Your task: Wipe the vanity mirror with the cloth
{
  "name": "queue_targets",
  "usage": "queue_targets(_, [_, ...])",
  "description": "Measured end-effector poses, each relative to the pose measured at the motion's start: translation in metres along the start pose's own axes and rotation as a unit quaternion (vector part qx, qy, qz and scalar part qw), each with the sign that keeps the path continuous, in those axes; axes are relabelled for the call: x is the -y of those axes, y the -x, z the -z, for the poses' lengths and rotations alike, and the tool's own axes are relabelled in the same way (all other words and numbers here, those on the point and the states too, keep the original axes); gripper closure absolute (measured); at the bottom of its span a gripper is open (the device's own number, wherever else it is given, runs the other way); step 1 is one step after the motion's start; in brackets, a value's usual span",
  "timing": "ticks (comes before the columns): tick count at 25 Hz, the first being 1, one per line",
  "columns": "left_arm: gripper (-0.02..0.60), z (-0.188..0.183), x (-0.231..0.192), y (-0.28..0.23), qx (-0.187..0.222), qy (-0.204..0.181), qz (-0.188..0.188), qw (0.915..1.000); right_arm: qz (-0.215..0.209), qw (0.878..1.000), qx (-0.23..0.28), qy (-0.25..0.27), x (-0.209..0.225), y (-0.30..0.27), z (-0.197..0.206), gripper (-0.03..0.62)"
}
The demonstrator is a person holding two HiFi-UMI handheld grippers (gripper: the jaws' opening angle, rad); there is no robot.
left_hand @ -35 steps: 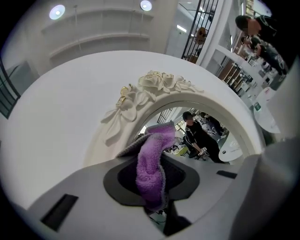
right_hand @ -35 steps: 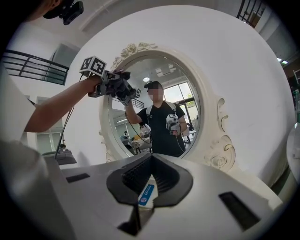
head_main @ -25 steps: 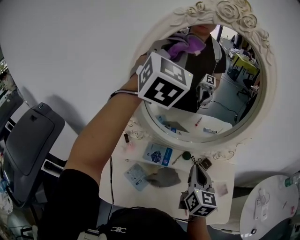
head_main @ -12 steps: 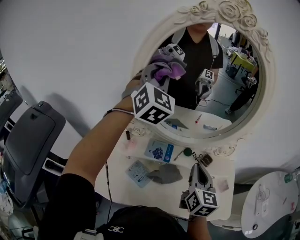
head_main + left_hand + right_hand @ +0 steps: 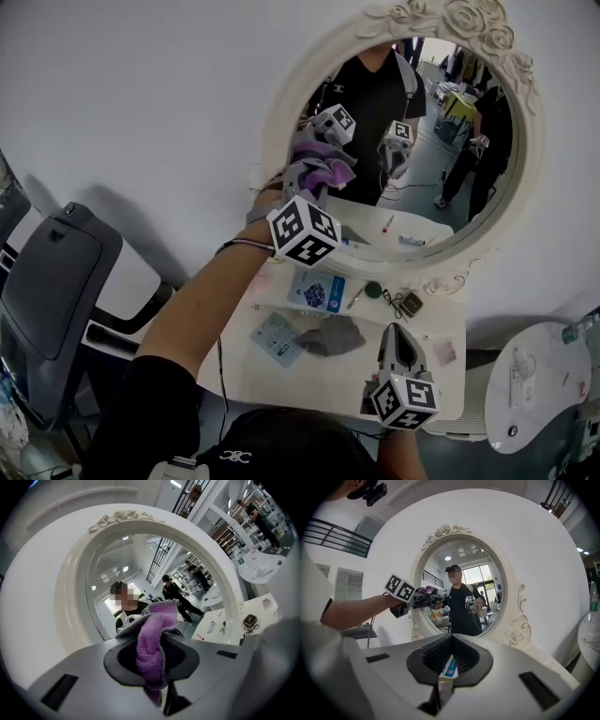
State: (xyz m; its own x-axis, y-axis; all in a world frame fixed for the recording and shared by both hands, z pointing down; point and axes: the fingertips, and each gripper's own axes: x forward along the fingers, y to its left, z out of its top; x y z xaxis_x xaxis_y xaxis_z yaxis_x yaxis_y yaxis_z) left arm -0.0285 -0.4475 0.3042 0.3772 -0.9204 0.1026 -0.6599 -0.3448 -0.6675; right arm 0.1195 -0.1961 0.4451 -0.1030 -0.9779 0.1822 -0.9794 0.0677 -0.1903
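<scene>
The oval vanity mirror [image 5: 441, 122] in a white carved frame [image 5: 281, 103] hangs on the wall above a small white table [image 5: 441, 384]. My left gripper [image 5: 314, 176] is shut on a purple cloth [image 5: 325, 169] and presses it against the lower left of the glass. The left gripper view shows the cloth [image 5: 152, 639] bunched between the jaws, close to the mirror [image 5: 140, 578]. My right gripper [image 5: 396, 333] hangs low over the table's front, away from the mirror. Its jaws are shut on a small white and blue packet [image 5: 451, 666]. The right gripper view also shows the left gripper [image 5: 423, 597] at the mirror [image 5: 464, 588].
On the table lie a blue packet [image 5: 317, 292], a grey cloth [image 5: 333, 335], a card [image 5: 277, 333] and several small items. A grey chair [image 5: 52, 281] stands to the left. A round white side table [image 5: 544, 384] is at the right. The mirror reflects a person and a room.
My left gripper has slid the purple cloth down and to the left across the glass, from near the top to the lower left. The right gripper has stayed put.
</scene>
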Motion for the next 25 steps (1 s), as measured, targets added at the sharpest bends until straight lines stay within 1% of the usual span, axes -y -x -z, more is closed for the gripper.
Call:
queue_targets(4, [0.508, 0.032, 0.039, -0.007, -0.024, -0.039, 0.034, 0.9984, 0.026, 1.0, 0.0, 0.0, 0.005, 0.013, 0.004, 0.583])
queue_targets(7, [0.506, 0.054, 0.07, -0.012, -0.042, -0.054, 0.065, 0.9956, 0.048, 0.999, -0.001, 0.0, 0.01, 0.026, 0.007, 0.583])
queue_targets(9, [0.506, 0.069, 0.093, -0.015, -0.057, -0.073, 0.092, 0.9915, 0.063, 0.998, -0.002, -0.002, 0.013, 0.033, 0.009, 0.583])
queue_targets(10, [0.506, 0.076, 0.107, -0.018, -0.067, -0.079, 0.111, 0.9884, 0.071, 0.997, -0.002, -0.004, 0.015, 0.037, 0.011, 0.583])
queue_targets(13, [0.506, 0.094, 0.151, -0.026, -0.093, -0.072, 0.162, 0.9796, 0.091, 0.996, -0.007, -0.008, 0.019, 0.048, 0.018, 0.583])
queue_targets(18, [0.506, 0.096, 0.203, -0.034, -0.104, -0.049, 0.215, 0.9699, 0.128, 0.992, -0.016, -0.015, 0.031, 0.067, 0.029, 0.583])
queue_targets(21, [0.506, 0.095, 0.23, -0.038, -0.11, -0.042, 0.242, 0.9631, 0.156, 0.987, -0.024, -0.024, 0.042, 0.083, 0.041, 0.583])
queue_targets(25, [0.508, 0.093, 0.253, -0.045, -0.112, -0.03, 0.267, 0.9568, 0.187, 0.981, -0.031, -0.036, 0.054, 0.096, 0.054, 0.583])
